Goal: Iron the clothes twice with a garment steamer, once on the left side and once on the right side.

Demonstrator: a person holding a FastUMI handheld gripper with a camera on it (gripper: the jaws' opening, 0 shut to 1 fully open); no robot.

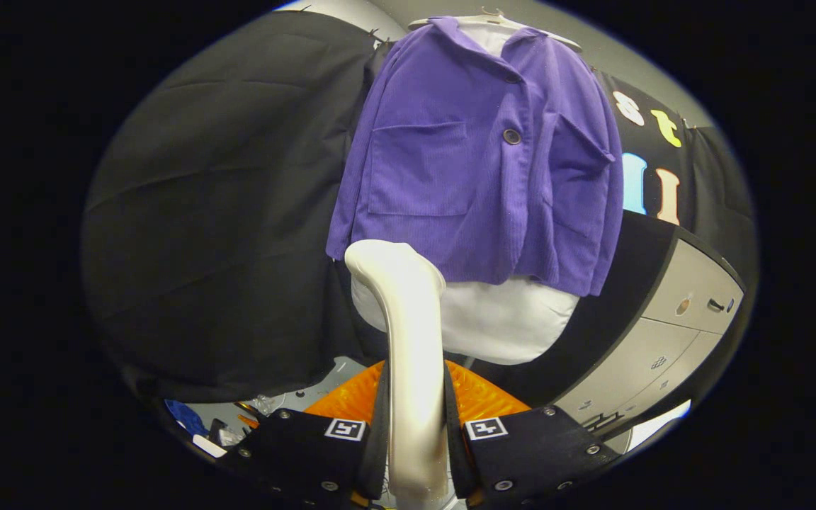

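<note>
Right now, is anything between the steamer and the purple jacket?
Nothing visible. The fingers are shut on the steamer, whose head sits at the lower hem of the purple jacket on its hanger.

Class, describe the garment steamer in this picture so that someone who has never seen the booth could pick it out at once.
Start at the purple jacket hanging on a hanger against the black cloth wall. Just below its hem, in front of the white garment under it, rises the garment steamer, clamped between the gripper fingers. It is the one smooth, cream, curved piece with a rounded head; everything near it is cloth.
</note>
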